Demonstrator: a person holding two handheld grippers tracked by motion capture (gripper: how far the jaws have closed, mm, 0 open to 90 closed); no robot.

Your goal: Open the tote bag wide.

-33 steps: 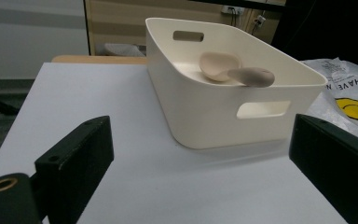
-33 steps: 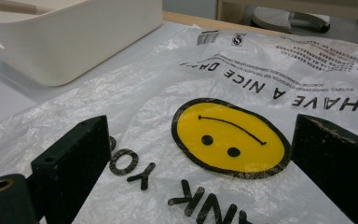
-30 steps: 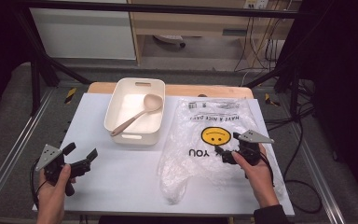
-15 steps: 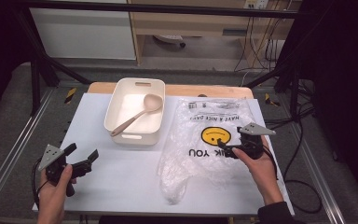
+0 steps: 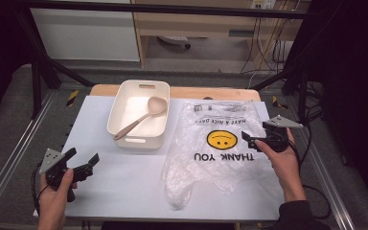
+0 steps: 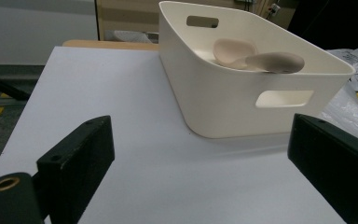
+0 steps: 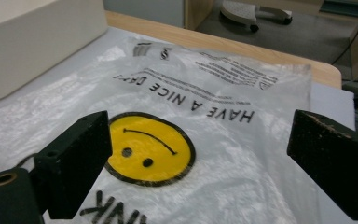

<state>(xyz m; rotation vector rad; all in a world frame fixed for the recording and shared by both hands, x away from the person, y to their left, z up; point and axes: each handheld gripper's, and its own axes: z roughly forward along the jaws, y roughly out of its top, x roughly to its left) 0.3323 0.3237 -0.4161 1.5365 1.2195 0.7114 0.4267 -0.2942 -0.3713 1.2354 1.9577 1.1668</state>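
Observation:
A clear plastic bag (image 5: 218, 143) with a yellow smiley face (image 7: 147, 149) and black lettering lies flat on the right half of the white table. My right gripper (image 5: 250, 140) hovers open over the bag's right edge, jaws pointing left, nothing between them. A cream bin (image 5: 139, 115) stands at the table's middle back with a beige spoon (image 5: 141, 116) lying in it. The left gripper (image 5: 84, 160) is open near the front left corner, facing the bin (image 6: 242, 79), where the spoon (image 6: 261, 58) rests against the rim.
The white sheet (image 5: 124, 182) covers a wooden table (image 5: 211, 93) whose back edge shows. Metal rails (image 5: 9, 158) run along both sides, and cables (image 5: 268, 48) lie on the floor behind. Bare surface spreads between the left gripper and the bag.
My right gripper has moved back and to the right, from over the smiley face toward the bag's right edge. The left gripper has barely shifted.

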